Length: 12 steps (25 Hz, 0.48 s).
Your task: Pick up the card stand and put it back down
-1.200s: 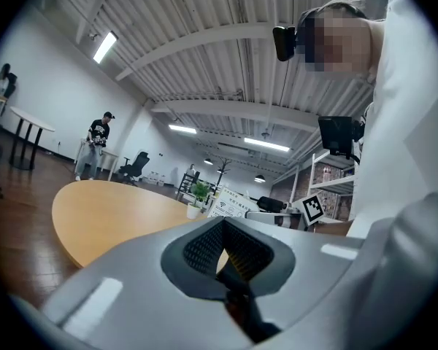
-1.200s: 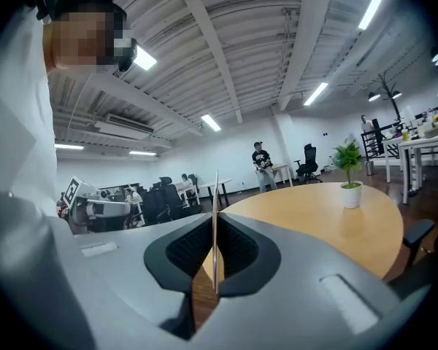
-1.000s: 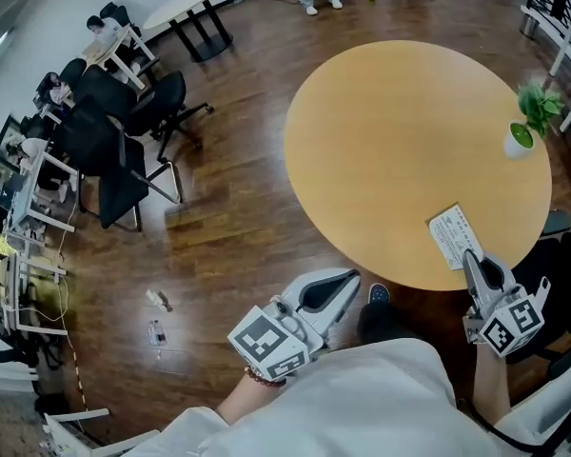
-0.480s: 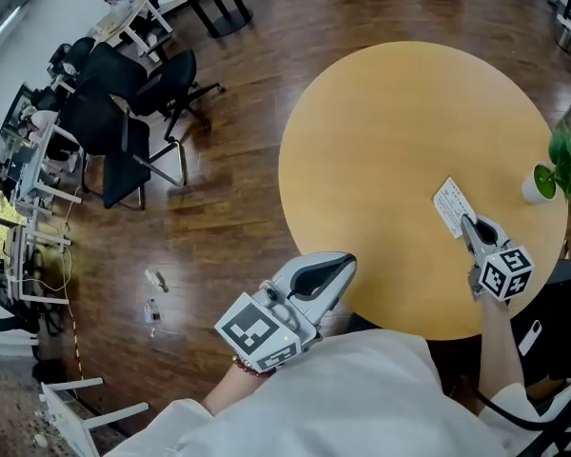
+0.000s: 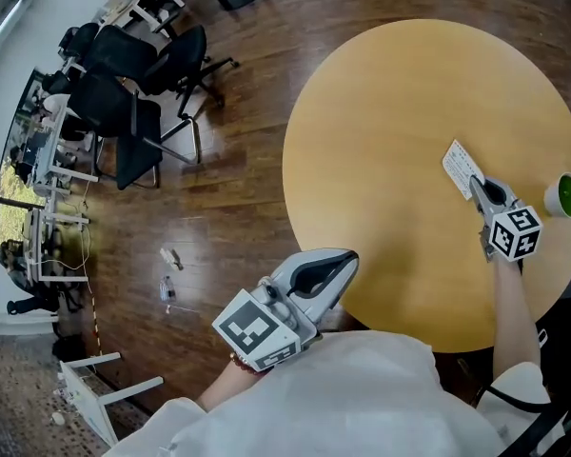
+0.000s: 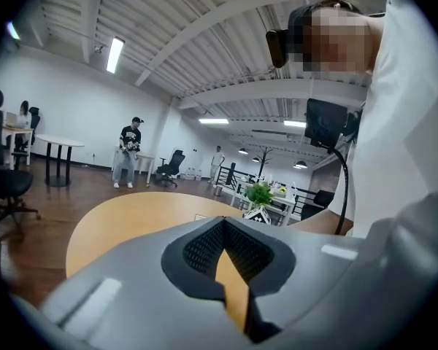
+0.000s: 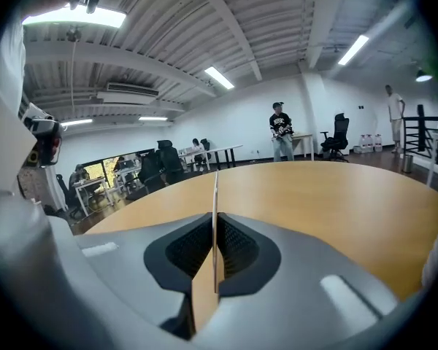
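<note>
Pick-up looks done: right gripper is clamped on the thin white printed card stand. In the right gripper view the card sits edge-on and upright, pinched between both pads. It's at the right side of the head view, over the round light-wood table. I can't tell if its lower edge touches the top or hangs just above it. What's left, as I read it: lower it, let go, back off

Left gripper has its jaws together with nothing in them. It's parked at bottom centre of the head view, at the near table edge, well apart from the card

Tabletop is bare and smooth, nothing else on it except a small white pot with a green plant at the right edge, near the right gripper

Room: dark plank floor, black office chairs and desks upper left, some small litter on the floor. A standing person shows far off in the left gripper view. White beamed ceiling with strip lights
</note>
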Each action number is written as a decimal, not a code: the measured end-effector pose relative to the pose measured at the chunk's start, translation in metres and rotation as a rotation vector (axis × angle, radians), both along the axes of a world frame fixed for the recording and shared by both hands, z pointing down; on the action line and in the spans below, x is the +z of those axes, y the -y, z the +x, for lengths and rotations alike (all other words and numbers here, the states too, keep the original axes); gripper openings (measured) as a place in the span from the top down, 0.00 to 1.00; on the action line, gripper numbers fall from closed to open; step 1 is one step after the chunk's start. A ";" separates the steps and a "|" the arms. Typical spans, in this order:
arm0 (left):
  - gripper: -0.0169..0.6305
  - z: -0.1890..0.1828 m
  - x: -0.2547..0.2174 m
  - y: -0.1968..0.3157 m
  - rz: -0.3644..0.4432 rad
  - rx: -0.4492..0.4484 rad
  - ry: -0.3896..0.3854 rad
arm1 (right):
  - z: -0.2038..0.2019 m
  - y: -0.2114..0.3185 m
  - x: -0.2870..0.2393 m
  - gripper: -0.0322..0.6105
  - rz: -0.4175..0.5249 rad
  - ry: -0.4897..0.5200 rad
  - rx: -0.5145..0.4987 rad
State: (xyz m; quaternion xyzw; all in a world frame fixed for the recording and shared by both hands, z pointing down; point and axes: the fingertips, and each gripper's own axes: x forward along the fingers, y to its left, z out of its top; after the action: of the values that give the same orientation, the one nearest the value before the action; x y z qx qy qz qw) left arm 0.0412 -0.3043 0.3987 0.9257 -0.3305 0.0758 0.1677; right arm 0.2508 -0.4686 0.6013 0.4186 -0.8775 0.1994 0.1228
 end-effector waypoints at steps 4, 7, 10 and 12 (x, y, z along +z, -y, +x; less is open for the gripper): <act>0.97 0.005 0.014 0.015 -0.031 0.007 0.005 | -0.001 0.039 0.008 0.92 0.022 -0.004 0.006; 0.97 0.008 0.016 0.025 -0.044 0.003 0.007 | -0.003 0.056 0.008 0.92 0.038 0.002 0.006; 0.97 0.012 0.025 0.028 -0.062 0.008 0.013 | 0.001 0.064 0.016 0.92 0.046 0.025 0.028; 0.97 0.011 0.033 0.030 -0.075 0.008 0.014 | 0.004 0.069 0.022 0.92 0.042 0.041 0.051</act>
State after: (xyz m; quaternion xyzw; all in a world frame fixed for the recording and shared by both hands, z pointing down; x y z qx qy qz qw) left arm 0.0525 -0.3344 0.4316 0.9195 -0.3249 0.0952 0.1996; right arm 0.2543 -0.5373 0.6228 0.4393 -0.8728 0.1925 0.0906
